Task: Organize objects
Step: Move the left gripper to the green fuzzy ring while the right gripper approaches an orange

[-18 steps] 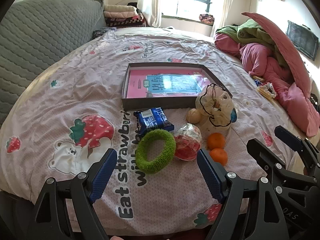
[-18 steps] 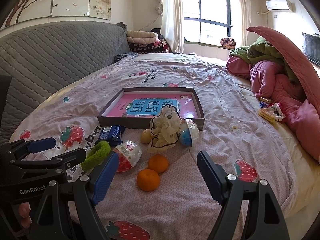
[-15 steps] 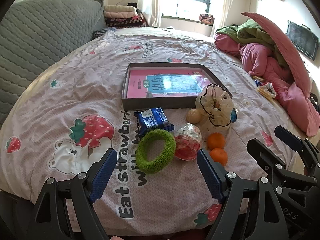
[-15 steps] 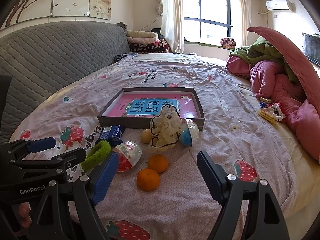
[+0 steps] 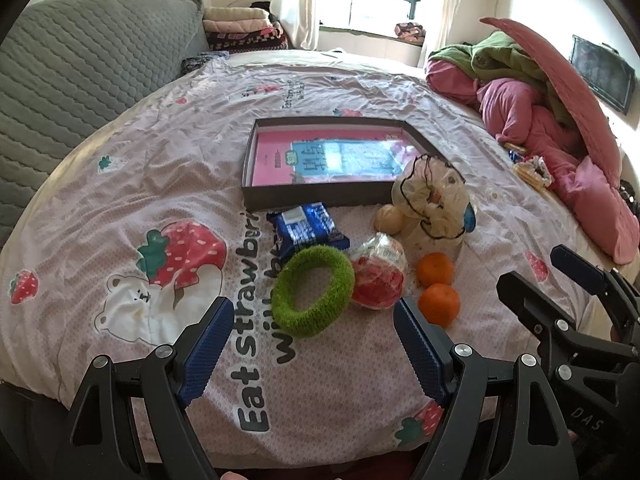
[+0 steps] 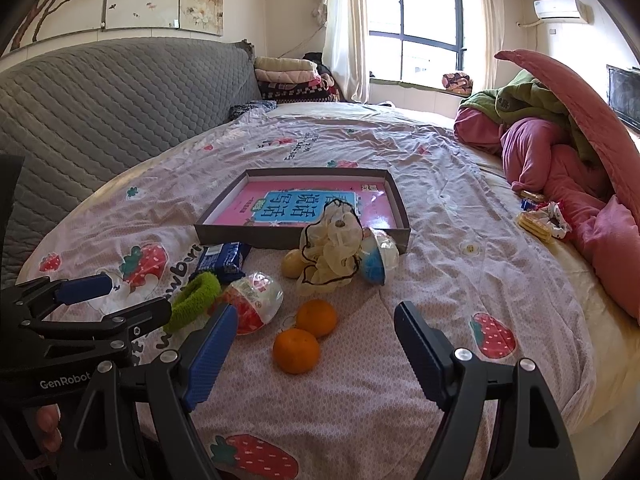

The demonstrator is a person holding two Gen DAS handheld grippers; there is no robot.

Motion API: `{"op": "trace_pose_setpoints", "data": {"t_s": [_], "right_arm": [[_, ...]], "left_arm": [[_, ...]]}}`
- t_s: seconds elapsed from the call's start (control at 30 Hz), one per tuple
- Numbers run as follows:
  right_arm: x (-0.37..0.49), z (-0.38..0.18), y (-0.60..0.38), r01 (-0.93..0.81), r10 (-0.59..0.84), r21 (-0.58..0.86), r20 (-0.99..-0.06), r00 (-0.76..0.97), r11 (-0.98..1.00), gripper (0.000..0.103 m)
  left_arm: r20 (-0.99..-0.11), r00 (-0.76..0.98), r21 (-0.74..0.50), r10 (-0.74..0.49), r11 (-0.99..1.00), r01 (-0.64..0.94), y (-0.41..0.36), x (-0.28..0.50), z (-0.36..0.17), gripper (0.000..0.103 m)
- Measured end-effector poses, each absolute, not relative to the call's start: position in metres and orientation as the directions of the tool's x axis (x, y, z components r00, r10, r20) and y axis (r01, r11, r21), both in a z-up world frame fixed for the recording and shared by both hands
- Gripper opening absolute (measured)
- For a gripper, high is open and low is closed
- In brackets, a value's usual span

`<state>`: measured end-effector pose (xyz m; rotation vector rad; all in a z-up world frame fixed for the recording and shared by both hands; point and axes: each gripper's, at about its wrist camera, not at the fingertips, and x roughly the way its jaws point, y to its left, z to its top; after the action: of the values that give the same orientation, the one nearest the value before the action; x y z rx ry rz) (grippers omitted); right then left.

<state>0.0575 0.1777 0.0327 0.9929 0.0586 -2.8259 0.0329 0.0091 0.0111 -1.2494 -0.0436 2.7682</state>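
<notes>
A shallow dark box with a pink book inside lies on the bed. In front of it lie a blue snack pack, a green fuzzy ring, a red-and-clear capsule, two oranges, a cream scrunchie, a yellowish ball and a blue-and-white capsule. My left gripper is open, just short of the ring. My right gripper is open near the oranges.
The bed has a pink strawberry-print cover. A grey quilted headboard stands at the left. Pink and green bedding is piled at the right, with small snack packs beside it. Each gripper shows in the other's view.
</notes>
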Motion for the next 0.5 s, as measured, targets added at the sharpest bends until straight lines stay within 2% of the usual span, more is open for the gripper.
{"op": "trace_pose_setpoints", "data": {"t_s": [0.5], "right_arm": [[0.056,0.006,0.18,0.166,-0.147,0.037,-0.676,-0.722,-0.985,0.08]], "left_arm": [[-0.79,-0.599,-0.091,0.129,-0.992,-0.093,0.004,0.033,-0.013,0.083]]}}
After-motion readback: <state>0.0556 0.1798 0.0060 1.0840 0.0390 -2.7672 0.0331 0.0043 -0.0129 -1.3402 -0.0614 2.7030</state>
